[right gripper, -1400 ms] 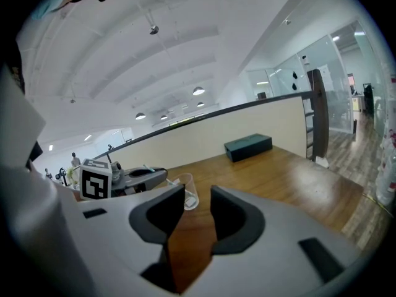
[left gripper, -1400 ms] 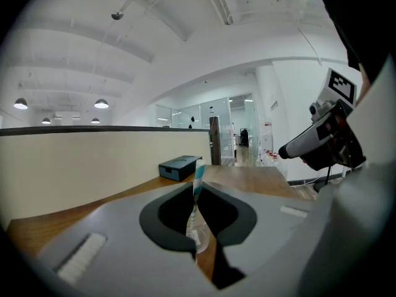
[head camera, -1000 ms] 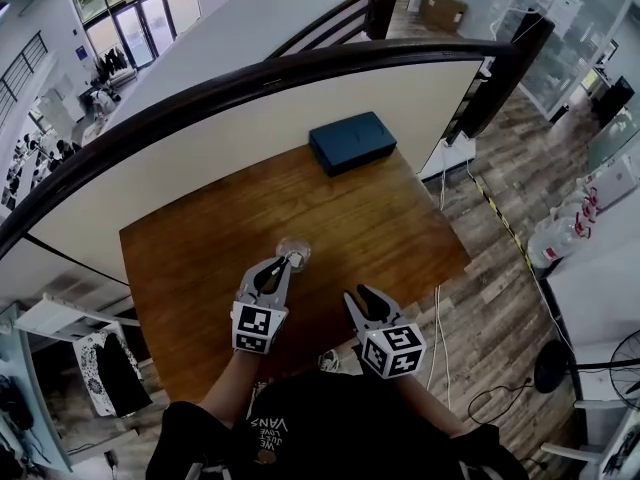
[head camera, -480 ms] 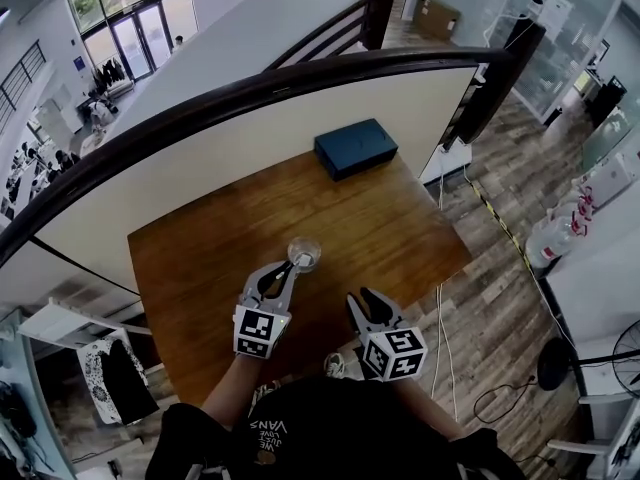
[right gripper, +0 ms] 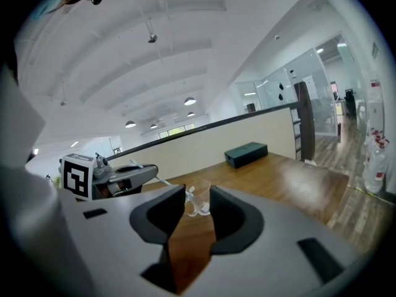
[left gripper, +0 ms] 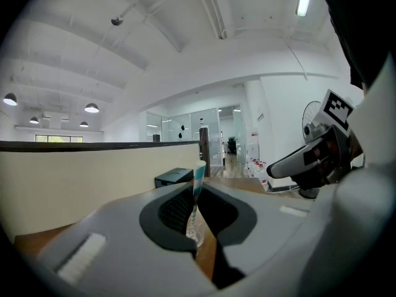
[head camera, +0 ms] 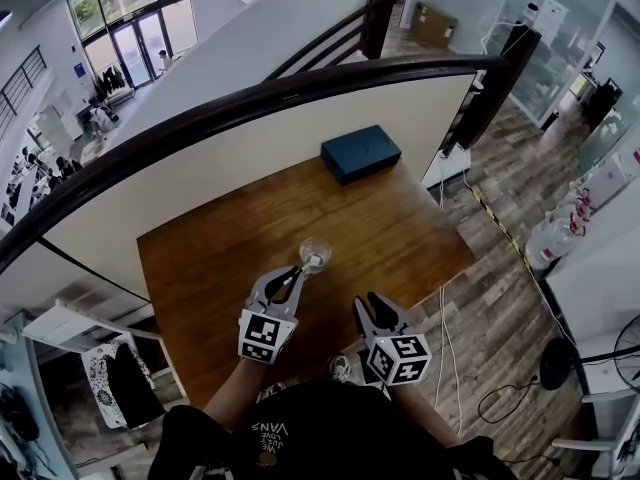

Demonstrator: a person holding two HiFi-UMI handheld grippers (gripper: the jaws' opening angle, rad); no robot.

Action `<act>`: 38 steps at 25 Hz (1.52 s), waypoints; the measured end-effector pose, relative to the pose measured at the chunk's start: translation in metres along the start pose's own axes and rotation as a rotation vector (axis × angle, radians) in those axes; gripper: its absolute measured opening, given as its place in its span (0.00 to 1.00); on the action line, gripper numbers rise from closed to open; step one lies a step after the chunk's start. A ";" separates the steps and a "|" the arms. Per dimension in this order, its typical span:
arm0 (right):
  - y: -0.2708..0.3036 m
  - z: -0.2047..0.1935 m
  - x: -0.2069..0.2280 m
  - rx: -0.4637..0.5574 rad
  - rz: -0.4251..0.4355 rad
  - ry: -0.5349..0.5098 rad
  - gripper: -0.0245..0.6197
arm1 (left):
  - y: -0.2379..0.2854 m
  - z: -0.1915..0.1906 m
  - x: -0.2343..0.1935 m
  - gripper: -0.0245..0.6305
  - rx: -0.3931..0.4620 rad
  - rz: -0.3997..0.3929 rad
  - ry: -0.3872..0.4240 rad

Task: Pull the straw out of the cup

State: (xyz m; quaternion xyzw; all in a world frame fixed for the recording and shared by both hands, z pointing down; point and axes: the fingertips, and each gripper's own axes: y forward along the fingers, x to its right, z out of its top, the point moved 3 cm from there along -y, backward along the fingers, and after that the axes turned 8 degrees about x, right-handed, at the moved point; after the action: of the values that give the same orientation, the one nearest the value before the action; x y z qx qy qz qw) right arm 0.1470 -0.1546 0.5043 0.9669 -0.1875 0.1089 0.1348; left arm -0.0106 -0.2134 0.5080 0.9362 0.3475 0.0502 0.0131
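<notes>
The left claw [head camera: 295, 273] is clamped shut on a teal-and-white striped straw [left gripper: 198, 179], which stands nearly upright between its dark pads. The straw's top pokes up above the jaws, and its lower length slants down to the clear cup [head camera: 314, 256] just ahead of and below the claw's tips. Whether the straw's end is still inside the cup, I cannot tell. The cup stands upright on the wooden table [head camera: 210, 258].

To the left claw's right and slightly behind it, the right claw [head camera: 370, 300] hovers above the table's near edge. Its jaws are parted with nothing between them, and they are aimed at the cup, which is apart from them.

Far beyond both claws, a dark blue box [head camera: 360, 153] lies at the table's far edge, against a cream half-wall [head camera: 250, 158].
</notes>
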 end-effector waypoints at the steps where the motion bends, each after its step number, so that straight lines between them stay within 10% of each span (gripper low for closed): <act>1: -0.001 0.000 -0.002 0.003 -0.004 0.002 0.24 | -0.003 0.002 0.000 0.08 0.003 -0.004 0.001; 38: -0.028 -0.032 -0.116 0.051 -0.084 -0.022 0.16 | -0.151 0.006 -0.036 0.08 0.045 -0.022 -0.003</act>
State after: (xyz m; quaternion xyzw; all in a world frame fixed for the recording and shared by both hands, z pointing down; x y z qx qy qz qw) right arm 0.0476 -0.0815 0.4984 0.9781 -0.1456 0.0974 0.1124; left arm -0.1351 -0.1227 0.4903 0.9324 0.3590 0.0409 -0.0070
